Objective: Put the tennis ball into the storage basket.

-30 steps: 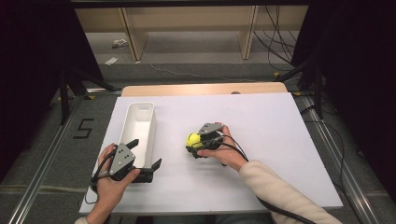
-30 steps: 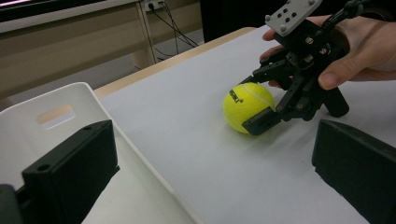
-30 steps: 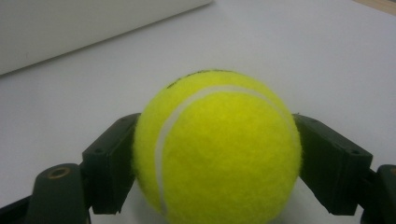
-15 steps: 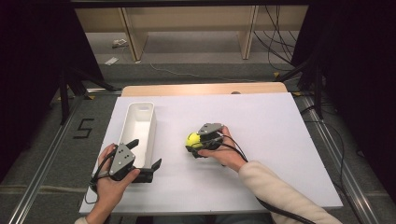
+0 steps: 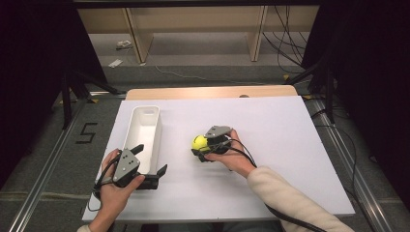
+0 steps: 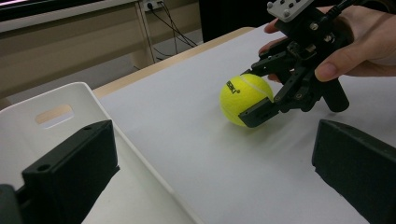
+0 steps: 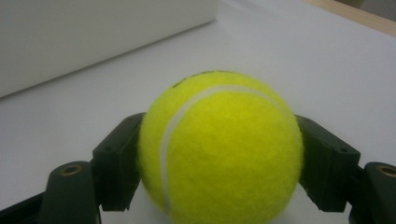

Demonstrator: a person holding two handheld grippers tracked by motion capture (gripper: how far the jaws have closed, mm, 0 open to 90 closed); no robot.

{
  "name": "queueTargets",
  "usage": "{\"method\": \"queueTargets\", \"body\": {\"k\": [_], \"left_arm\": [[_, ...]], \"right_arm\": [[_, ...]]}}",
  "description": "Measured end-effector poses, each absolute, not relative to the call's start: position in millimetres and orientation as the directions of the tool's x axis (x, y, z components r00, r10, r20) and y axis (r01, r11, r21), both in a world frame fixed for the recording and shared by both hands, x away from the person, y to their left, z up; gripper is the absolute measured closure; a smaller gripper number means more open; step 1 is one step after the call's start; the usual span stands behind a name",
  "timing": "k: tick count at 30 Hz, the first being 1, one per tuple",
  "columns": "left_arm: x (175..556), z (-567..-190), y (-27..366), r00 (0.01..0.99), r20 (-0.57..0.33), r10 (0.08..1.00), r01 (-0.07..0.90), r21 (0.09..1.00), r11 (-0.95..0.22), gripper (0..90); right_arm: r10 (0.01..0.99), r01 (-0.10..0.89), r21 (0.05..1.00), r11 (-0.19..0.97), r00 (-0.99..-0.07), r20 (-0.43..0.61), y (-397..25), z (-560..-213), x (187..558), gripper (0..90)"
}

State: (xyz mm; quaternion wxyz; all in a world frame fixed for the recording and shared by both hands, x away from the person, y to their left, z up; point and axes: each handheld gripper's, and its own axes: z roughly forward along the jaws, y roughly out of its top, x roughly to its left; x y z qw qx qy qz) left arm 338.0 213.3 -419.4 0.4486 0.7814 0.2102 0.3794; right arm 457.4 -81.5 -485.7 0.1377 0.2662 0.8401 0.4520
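Observation:
A yellow tennis ball rests on the white table, and my right gripper is shut on it. In the right gripper view the ball sits between both jaws, which press its sides. Seen from the left gripper view, the ball lies ahead at the right with the right gripper clamped around it. A long white bin lies left of the ball. My left gripper is open at the bin's near end, its jaws on either side of the bin's right wall.
The white tabletop has free room to the right and front of the ball. A wooden strip runs along its far edge. Beyond stand wooden shelves, with cables on the floor. Metal rails flank the table.

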Motion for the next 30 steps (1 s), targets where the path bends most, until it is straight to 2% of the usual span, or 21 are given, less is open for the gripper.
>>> {"method": "queueTargets", "body": {"k": [30], "left_arm": [[338.1,-419.4,213.5,0.623,0.405,0.669,-0.012,0.860,-0.510,0.0]], "right_arm": [[0.570,0.302,0.855,0.422,-0.822,0.009,-81.4,-470.1,456.5,26.0]]}}
